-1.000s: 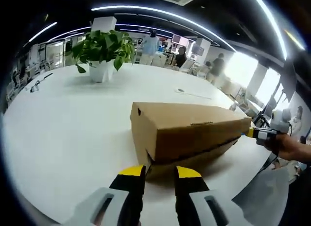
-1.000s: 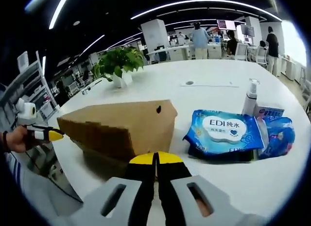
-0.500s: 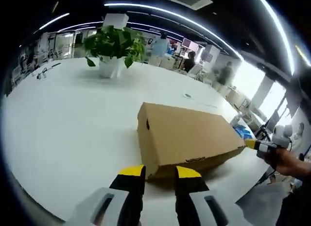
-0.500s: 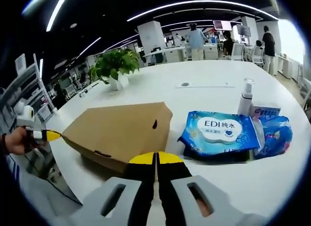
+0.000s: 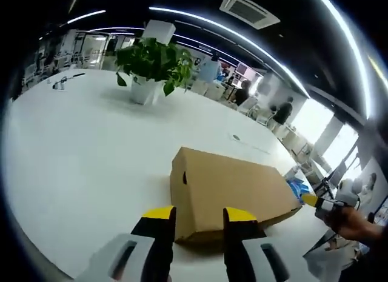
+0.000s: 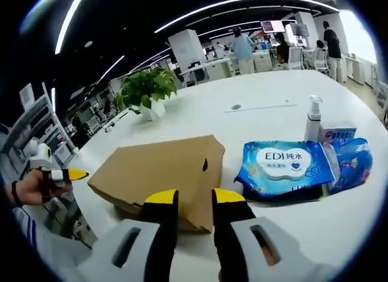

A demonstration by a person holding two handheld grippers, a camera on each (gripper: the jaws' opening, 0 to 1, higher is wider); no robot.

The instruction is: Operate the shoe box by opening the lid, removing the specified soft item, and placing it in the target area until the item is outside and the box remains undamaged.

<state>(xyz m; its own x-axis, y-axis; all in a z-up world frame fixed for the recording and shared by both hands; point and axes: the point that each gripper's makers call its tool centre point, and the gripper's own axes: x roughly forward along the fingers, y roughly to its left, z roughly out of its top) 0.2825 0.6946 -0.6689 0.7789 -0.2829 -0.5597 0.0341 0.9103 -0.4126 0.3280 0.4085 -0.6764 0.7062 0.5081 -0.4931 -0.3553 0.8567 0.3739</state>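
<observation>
So the shoe box (image 5: 233, 191) is sitting flat on the big white table (image 5: 79, 154) with its lid down, plain brown cardboard with a small round hole in each end wall. In the left gripper view it's right in front of the left hand-held gripper (image 5: 198, 215), whose yellow-tipped jaws are spread apart with the near corner of the box just past them, not gripping anything. Over at the box's far end you can see the other gripper's yellow tip and the hand (image 5: 354, 220) holding it.

From the right gripper view, the right hand-held gripper (image 6: 194, 198) also has its jaws parted, lined up with the near end of the box (image 6: 163, 173) and holding nothing. Just beside the box on that side is a blue pack of wet wipes (image 6: 285, 167) marked EDI, stacked on a darker pack, with a crumpled blue bag (image 6: 354, 161) next to it, plus a pump bottle (image 6: 313, 118) and a small carton (image 6: 336, 133) behind. A potted plant (image 6: 145, 91) stands well apart, further back on the table. Can't tell what's inside the box.
</observation>
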